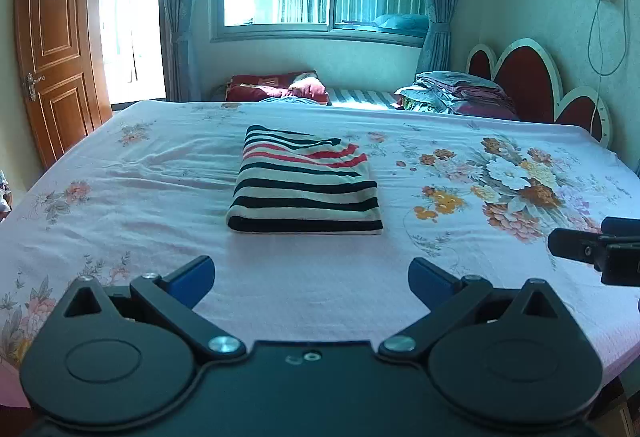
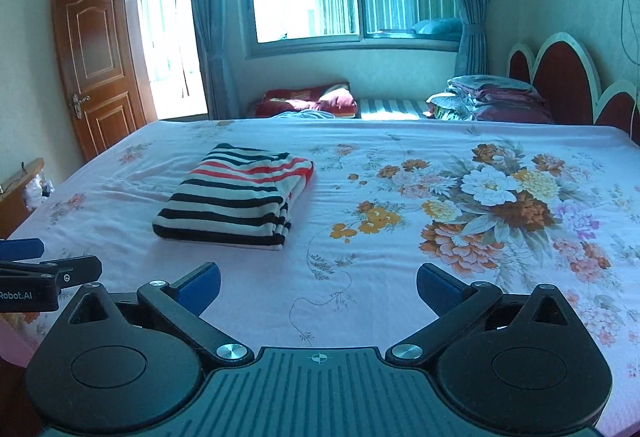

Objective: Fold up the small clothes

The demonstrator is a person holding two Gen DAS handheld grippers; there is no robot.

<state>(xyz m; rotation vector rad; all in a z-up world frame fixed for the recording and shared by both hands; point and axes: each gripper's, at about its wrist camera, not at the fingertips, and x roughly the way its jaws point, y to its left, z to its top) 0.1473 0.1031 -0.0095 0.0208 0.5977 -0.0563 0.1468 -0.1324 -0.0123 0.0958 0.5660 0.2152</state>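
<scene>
Your left gripper (image 1: 311,279) hangs low over the near edge of the bed (image 1: 120,165), its jaws spread wide with nothing between them. Your right gripper (image 2: 318,284) sits level with it on its right side, equally wide and empty. Neither touches cloth, which suits a garment that needs no more handling.

Straight ahead of the left gripper, and ahead and to the left of the right one, the striped shirt (image 1: 305,185) lies flat on the pink floral sheet. It is a compact rectangle, with its thick rounded fold toward you and layered edges showing on its right side. I judge the fold finished, so holding back lets it settle undisturbed.

Beyond it, well apart, stacked bedding (image 1: 460,93) rests against the headboard (image 1: 524,77).
</scene>
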